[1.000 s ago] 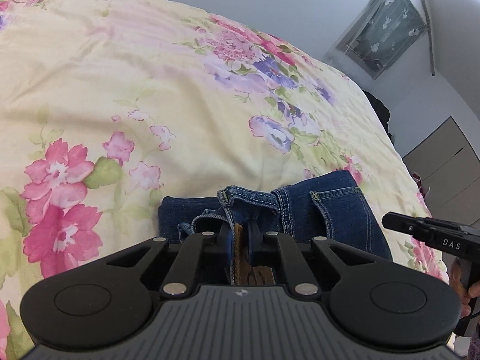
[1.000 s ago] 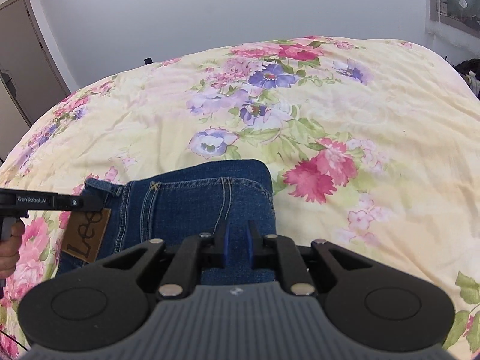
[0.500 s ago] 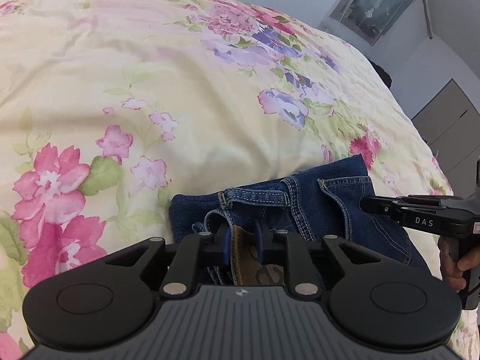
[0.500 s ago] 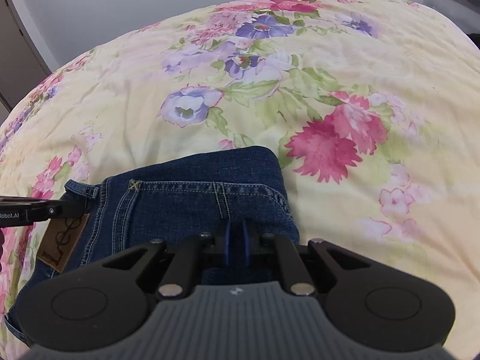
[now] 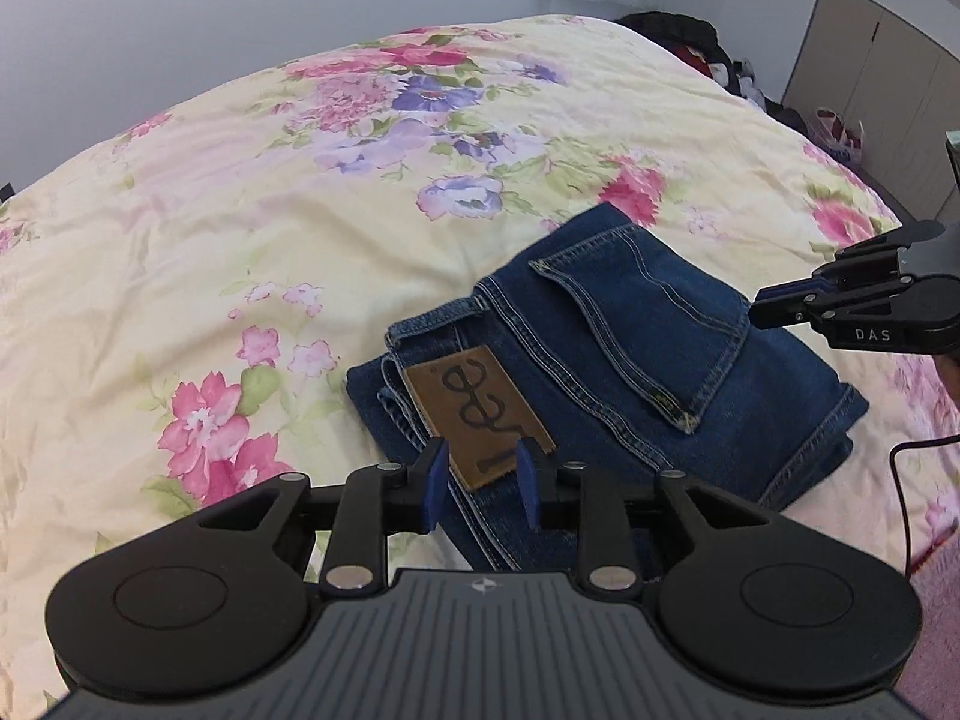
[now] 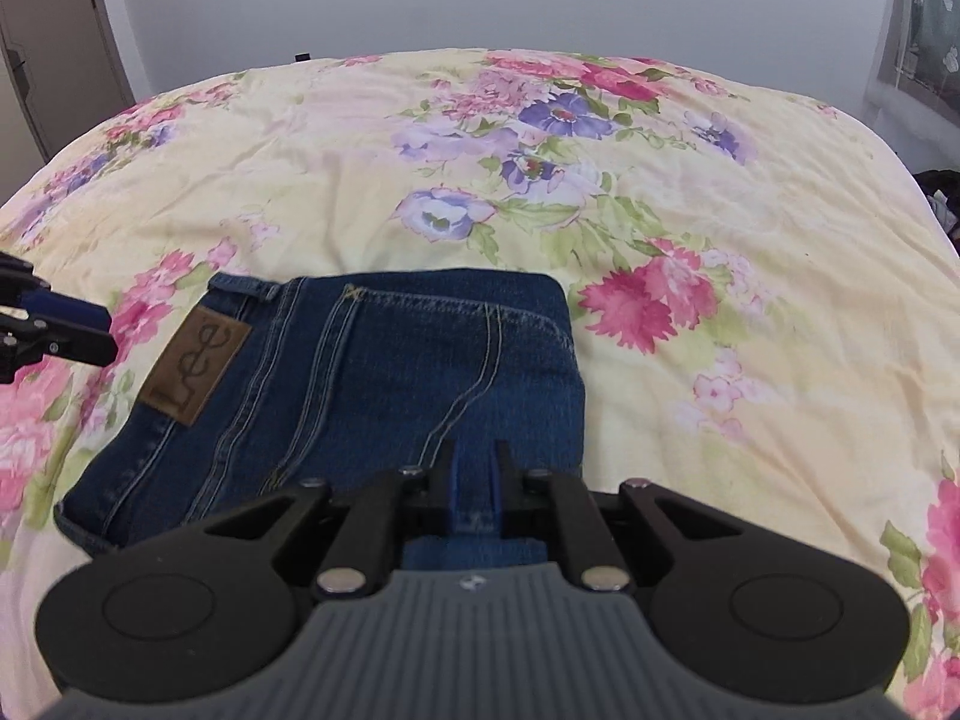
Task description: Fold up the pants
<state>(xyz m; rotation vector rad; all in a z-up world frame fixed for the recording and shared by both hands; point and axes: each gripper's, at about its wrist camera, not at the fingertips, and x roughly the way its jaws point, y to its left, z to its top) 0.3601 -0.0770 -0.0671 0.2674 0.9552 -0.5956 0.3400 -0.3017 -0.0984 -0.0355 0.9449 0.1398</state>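
— Denim pants (image 5: 606, 348) lie folded into a compact stack on the floral bedspread (image 5: 240, 228); folding looks finished.
— Grippers?
— Left gripper (image 5: 478, 483) is opening, nothing between its jaws. Right gripper (image 6: 474, 495) is nearly closed, apparently empty.

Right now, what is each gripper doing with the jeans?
Left gripper: jaws opening, above the folded jeans, holding nothing.
Right gripper: shut, empty, jeans below.

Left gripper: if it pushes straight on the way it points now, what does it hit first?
Most likely the folded jeans: the left gripper, its jaws opening and empty, aims down at the brown leather patch on the waistband. Depth is hard to judge.
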